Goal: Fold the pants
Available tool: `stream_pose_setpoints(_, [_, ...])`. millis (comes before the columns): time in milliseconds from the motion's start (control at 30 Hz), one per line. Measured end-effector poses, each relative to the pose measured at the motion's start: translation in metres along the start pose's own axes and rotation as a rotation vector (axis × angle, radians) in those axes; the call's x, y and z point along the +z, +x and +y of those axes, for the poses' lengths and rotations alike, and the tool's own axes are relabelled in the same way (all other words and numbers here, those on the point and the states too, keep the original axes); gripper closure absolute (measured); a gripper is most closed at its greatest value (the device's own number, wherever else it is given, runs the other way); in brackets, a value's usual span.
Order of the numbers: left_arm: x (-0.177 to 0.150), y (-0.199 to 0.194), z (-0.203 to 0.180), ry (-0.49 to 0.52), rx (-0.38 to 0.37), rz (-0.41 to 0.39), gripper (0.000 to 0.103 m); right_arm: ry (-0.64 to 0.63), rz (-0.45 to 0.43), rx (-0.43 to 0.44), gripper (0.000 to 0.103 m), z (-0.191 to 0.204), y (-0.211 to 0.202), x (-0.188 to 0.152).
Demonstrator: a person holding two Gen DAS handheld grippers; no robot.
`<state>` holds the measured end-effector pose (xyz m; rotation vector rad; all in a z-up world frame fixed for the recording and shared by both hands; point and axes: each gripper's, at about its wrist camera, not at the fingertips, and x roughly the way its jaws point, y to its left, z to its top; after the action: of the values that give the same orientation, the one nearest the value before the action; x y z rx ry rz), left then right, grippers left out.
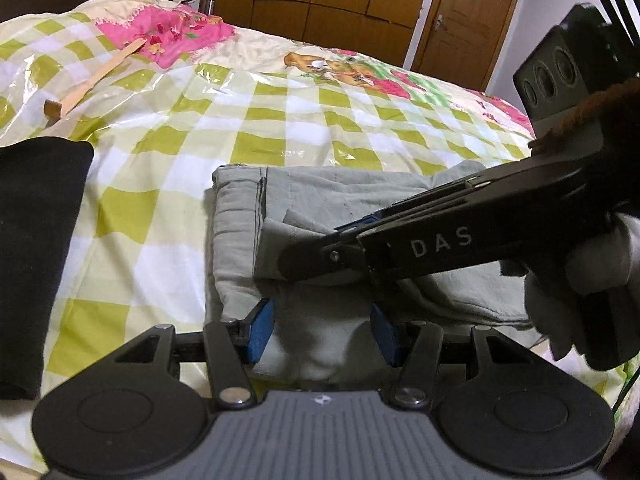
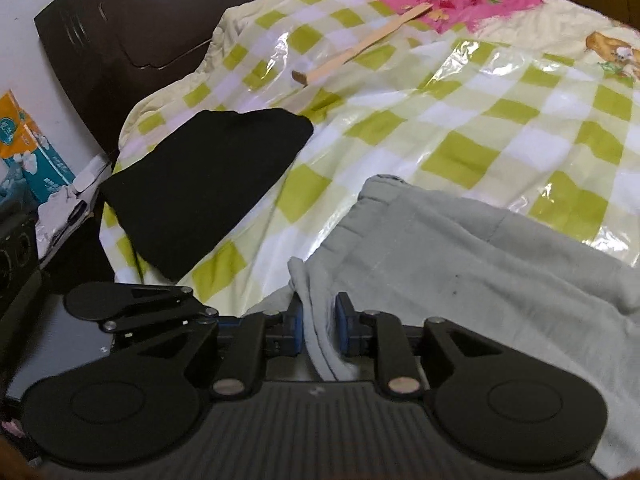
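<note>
Grey pants lie folded on the green-and-white checked bed cover, waistband toward the left. In the left wrist view my left gripper is open, its blue pads standing on either side of a bulge of grey cloth at the near edge. My right gripper reaches in from the right, held by a gloved hand, flat over the pants. In the right wrist view my right gripper is shut on a raised fold of the pants.
A folded black garment lies left of the pants. A wooden stick and pink cloth lie at the far side of the bed. A dark headboard and tissue packs are beyond the left edge.
</note>
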<state>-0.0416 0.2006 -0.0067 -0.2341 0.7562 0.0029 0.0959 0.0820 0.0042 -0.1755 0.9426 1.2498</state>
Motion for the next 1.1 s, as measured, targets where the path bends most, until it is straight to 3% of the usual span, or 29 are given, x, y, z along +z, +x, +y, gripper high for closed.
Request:
stream_pose_setpoints(200, [-0.005, -0.017, 0.002, 0.015, 0.015, 0.006, 0.038, 0.041, -0.007, 0.137, 0.067, -0.006, -0.028, 0.003])
stream_pose_setpoints(400, [0.006, -0.043, 0.014, -0.031, 0.081, -0.052, 0.038, -0.002, -0.054, 0.0, 0.06, -0.037, -0.057, 0.023])
stream_pose_setpoints(567, [0.031, -0.029, 0.0, -0.011, 0.002, -0.115, 0.037, 0.127, -0.075, -0.026, 0.06, -0.065, -0.061, 0.005])
stream_pose_setpoints(700, [0.037, 0.017, -0.018, 0.07, -0.046, -0.021, 0.037, 0.17, -0.053, -0.061, 0.06, -0.08, -0.071, -0.017])
stream_pose_setpoints(733, [0.034, 0.031, -0.019, 0.094, -0.027, 0.052, 0.037, 0.168, -0.046, -0.074, 0.059, -0.083, -0.075, -0.022])
stream_pose_setpoints(800, [0.024, 0.039, -0.021, 0.158, 0.01, 0.115, 0.036, 0.172, -0.031, -0.111, 0.058, -0.091, -0.084, -0.033])
stream_pose_setpoints(900, [0.018, 0.032, -0.022, 0.204, 0.005, 0.127, 0.035, 0.23, -0.029, -0.145, 0.058, -0.112, -0.101, -0.051])
stream_pose_setpoints(1000, [0.028, 0.028, -0.026, 0.203, 0.028, 0.133, 0.035, 0.311, -0.105, -0.154, 0.058, -0.129, -0.128, -0.063])
stream_pose_setpoints(1100, [0.043, 0.022, -0.038, 0.21, 0.026, 0.087, 0.035, 0.361, -0.174, -0.19, 0.057, -0.141, -0.154, -0.073])
